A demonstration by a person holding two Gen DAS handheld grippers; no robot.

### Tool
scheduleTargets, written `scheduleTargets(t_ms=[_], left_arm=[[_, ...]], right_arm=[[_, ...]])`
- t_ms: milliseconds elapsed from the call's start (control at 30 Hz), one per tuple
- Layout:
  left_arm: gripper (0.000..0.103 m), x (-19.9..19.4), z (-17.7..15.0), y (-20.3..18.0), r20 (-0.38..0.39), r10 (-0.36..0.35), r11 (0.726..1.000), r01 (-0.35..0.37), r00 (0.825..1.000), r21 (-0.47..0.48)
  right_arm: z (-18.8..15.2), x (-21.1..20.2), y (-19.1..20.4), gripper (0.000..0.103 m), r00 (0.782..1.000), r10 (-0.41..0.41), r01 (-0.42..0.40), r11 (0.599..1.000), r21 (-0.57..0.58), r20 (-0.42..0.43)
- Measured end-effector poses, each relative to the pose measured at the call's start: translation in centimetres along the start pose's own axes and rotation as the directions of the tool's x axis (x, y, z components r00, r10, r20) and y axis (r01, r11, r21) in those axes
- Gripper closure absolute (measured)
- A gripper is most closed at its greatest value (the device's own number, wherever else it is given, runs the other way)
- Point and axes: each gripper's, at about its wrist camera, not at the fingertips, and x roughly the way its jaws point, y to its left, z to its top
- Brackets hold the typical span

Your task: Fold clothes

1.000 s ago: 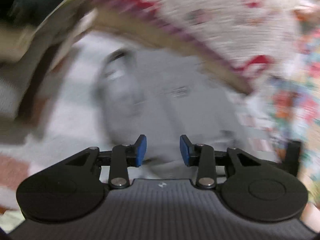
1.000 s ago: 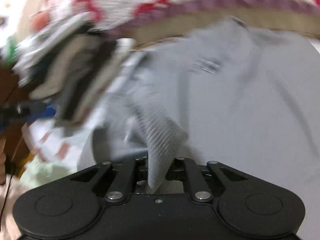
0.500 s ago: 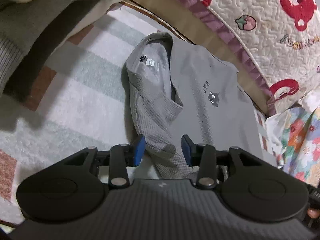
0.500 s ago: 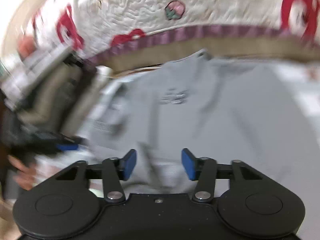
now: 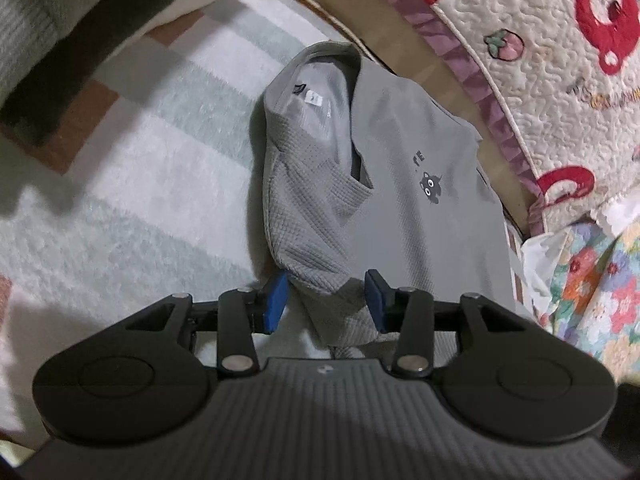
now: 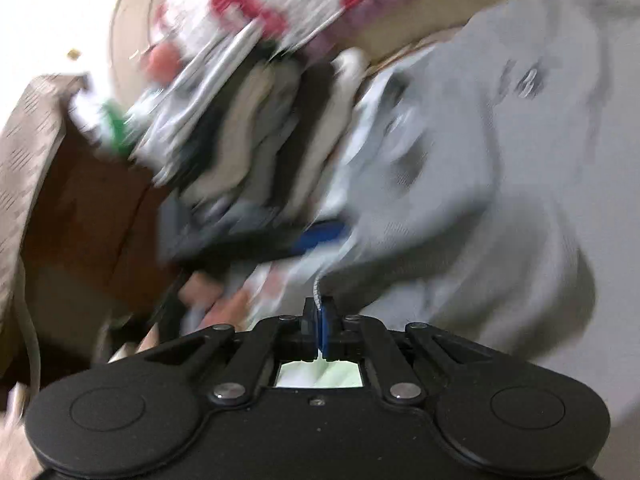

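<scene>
I've got the grey shirt lying flat on the striped rug, collar away from me, right beside the quilt. One sleeve is already folded across the chest, its cuff end reaching back toward my left tool.

My left tool stands part open, the blue pads either side of that cuff end; the near pad looks to be just beside the cloth, but neither one presses on it, so it grips nothing yet. My right tool is closed, and a thin edge of grey cloth sits pinched between its pads; that view is badly smeared, so I can't say which edge of the shirt it is. A pile of clothes stands off to that tool's left.

The step in hand, as I judge it, is setting up the next fold with both tools. To do it well I'd close the left tool on the sleeve and the body layer beneath it, not the cuff alone, or the sleeve will slide out. I'd lift both tools together at one height, keep the held edge taut, and carry the cloth over low so the folded sleeve stays put
</scene>
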Motion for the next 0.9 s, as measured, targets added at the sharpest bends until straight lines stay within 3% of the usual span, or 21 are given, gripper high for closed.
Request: scheduleTargets(t_ms=[67, 133, 200, 300, 367, 400, 433, 467, 500, 600, 667, 733, 767, 800, 833, 900], left_arm=[[0.061, 0.4, -0.1, 0.2, -0.007, -0.013, 1.0, 0.013, 1.0, -0.022], [0.06, 0.8, -0.2, 0.1, -0.012, -0.014, 1.0, 0.014, 1.0, -0.026], [0.053, 1.2, -0.2, 0.1, -0.008, -0.006, 0.999, 0.006, 1.0, -0.034], [0.05, 1.8, 0.1, 0.3, 0.003, 0.002, 0.999, -0.002, 1.0, -0.051], [0.061, 2.3, 0.4, 0.4, 0.005, -0.009, 0.998, 0.009, 1.0, -0.055], [0.072, 2.5, 0.4, 0.2, 0.005, -0.011, 0.999, 0.011, 1.0, -0.042], [0.09, 2.6, 0.4, -0.1, 0.004, -0.005, 1.0, 0.005, 1.0, -0.015], [0.093, 2.7, 0.3, -0.5, 0.003, 0.001, 1.0, -0.001, 1.0, 0.011], [0.095, 2.7, 0.3, -0.8, 0.005, 0.006, 0.999, -0.007, 1.0, 0.034], [0.097, 2.2, 0.1, -1.4, 0.029, 0.019, 0.998, -0.021, 0.999, 0.065], [0.097, 1.8, 0.2, -1.5, 0.049, 0.026, 0.997, -0.029, 0.998, 0.073], [0.097, 1.5, 0.3, -1.7, 0.069, 0.032, 0.996, -0.038, 0.997, 0.081], [0.098, 1.3, 0.4, -1.8, 0.078, 0.037, 0.995, -0.043, 0.996, 0.086], [0.098, 1.0, 0.5, -1.8, 0.086, 0.045, 0.994, -0.053, 0.995, 0.094], [0.098, 0.6, 0.6, -1.9, 0.097, 0.051, 0.993, -0.061, 0.994, 0.103], [0.098, -0.4, 0.9, -2.2, 0.141, 0.037, 0.991, -0.055, 0.989, 0.125]], right_arm=[[-2.2, -0.6, 1.3, 0.099, 0.997, -0.011, 0.009, 1.0, -0.024, -0.071], [-3.9, -0.9, 1.5, 0.099, 0.991, -0.075, 0.071, 0.997, -0.039, -0.107], [-4.7, -1.0, 1.1, 0.099, 0.982, -0.153, 0.148, 0.988, -0.049, -0.113], [-5.1, -1.1, 0.6, 0.095, 0.976, -0.183, 0.177, 0.982, -0.058, -0.119], [-5.1, -0.8, 1.2, 0.092, 0.973, -0.188, 0.178, 0.981, -0.081, -0.135], [-5.1, -0.7, 1.5, 0.082, 0.971, -0.197, 0.184, 0.978, -0.095, -0.139], [-5.3, -1.1, 1.8, 0.071, 0.97, -0.204, 0.192, 0.976, -0.103, -0.129], [-5.3, -1.6, 1.9, 0.053, 0.974, -0.2, 0.19, 0.977, -0.097, -0.109], [-5.3, -2.1, 2.0, 0.048, 0.979, -0.187, 0.181, 0.98, -0.077, -0.082], [-5.2, -3.3, 1.9, 0.046, 0.991, -0.13, 0.13, 0.991, 0.005, 0.0], [-4.9, -4.0, 1.0, 0.045, 0.99, -0.124, 0.117, 0.988, 0.097, 0.067], [-5.1, -2.8, 0.0, 0.045, 0.986, -0.145, 0.128, 0.974, 0.186, 0.08], [-5.2, -2.1, -0.4, 0.049, 0.984, -0.156, 0.133, 0.964, 0.23, 0.086], [-5.4, -1.5, -0.9, 0.076, 0.982, -0.168, 0.137, 0.952, 0.274, 0.092], [-5.5, -1.0, -1.1, 0.096, 0.98, -0.173, 0.136, 0.944, 0.302, 0.1], [-5.2, -1.7, 0.4, 0.098, 0.982, -0.121, 0.09, 0.973, 0.21, 0.142]])
